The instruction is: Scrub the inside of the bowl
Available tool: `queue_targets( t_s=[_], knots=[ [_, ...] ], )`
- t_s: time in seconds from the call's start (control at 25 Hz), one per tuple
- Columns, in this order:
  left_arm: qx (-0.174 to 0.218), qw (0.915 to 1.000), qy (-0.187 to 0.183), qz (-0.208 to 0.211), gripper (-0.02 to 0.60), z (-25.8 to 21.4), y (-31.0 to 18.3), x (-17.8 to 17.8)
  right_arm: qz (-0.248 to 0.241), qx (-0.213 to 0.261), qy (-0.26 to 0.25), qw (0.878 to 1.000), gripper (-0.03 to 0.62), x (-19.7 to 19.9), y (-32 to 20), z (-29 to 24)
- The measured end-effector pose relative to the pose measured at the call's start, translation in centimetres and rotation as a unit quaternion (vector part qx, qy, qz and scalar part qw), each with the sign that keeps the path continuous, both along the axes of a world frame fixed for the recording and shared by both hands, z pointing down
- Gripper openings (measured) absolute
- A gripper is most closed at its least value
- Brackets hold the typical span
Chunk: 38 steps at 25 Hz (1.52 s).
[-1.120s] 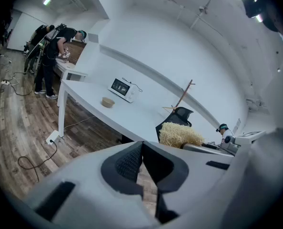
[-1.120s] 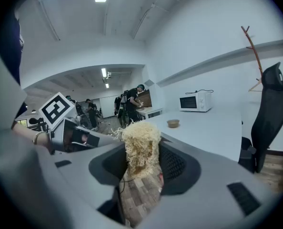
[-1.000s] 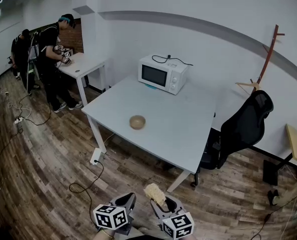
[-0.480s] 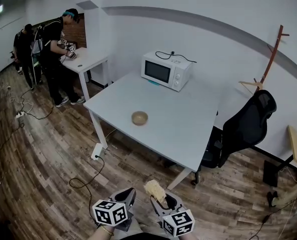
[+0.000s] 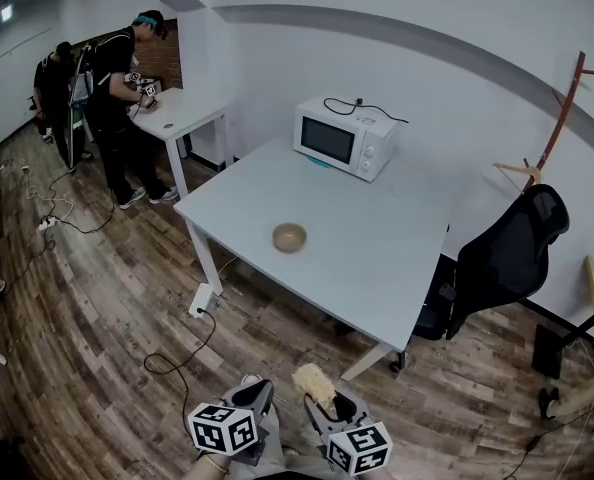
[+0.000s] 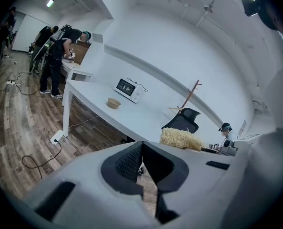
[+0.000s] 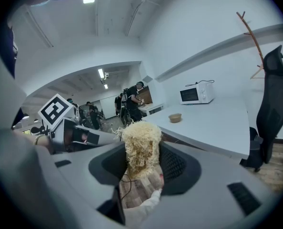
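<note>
Right, the bowl (image 5: 289, 237) sits upright and alone on the white table (image 5: 377, 268), in the table's left half. Nothing touches it, and from this far off I cannot tell whether anything is in it. So no scrubbing has begun, and by my reading the whole job lies ahead: close in on the table, steady the bowl, get the scrubber inside and work it round.

Out from the bowl, a microwave (image 5: 343, 140) stands at the table's far edge and a black office chair (image 5: 507, 253) sits at the table's right side. Both grippers hang well short of the table, over the wood floor on its near side. The right gripper (image 5: 324, 405) has its jaws clamped on a pale, stringy scrubber (image 5: 311, 383) — the tuft pokes out past the tips. The left gripper (image 5: 258, 396) has its jaws pressed together on nothing.

The head view gives the layout but not the grip. The left gripper view shows the pads meeting with no gap, and the right gripper view shows the fibres pinched between ribbed pads. The left gripper view also catches a person in a cap (image 6: 226, 130) off past the table's right end — the head view misses them.
</note>
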<state>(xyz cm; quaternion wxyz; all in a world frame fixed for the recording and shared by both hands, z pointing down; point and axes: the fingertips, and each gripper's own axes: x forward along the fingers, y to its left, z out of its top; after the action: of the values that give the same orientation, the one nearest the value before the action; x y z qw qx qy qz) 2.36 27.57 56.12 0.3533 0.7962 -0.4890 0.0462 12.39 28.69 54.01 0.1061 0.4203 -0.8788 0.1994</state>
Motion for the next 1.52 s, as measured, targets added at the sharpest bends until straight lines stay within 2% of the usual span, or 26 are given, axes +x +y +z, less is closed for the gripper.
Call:
queue_targets(
  t_s=[0.24,0.44,1.08,1.52],
  knots=[
    [-0.009,0.9999,0.006,0.009,0.018,0.6,-3.6,-0.4,0.013,-0.005,0.003,1.0,0.184,-0.1,-3.8,0.1],
    [-0.009,0.9999,0.013,0.004,0.018,0.9,-8.0,-2.2,0.014,-0.004,0.006,1.0,0.184,-1.4,-8.1,0.2],
    [-0.021,0.9997,0.006,0.01,0.018,0.6,-23.8,-9.9,0.022,0.006,0.016,1.0,0.184,-8.6,-24.2,-1.9],
    [-0.023,0.9985,-0.007,0.05,0.018,1.1,-32.8,-12.6,0.052,0.005,0.021,0.998,0.184,-11.3,-32.4,-1.5]
  ],
)
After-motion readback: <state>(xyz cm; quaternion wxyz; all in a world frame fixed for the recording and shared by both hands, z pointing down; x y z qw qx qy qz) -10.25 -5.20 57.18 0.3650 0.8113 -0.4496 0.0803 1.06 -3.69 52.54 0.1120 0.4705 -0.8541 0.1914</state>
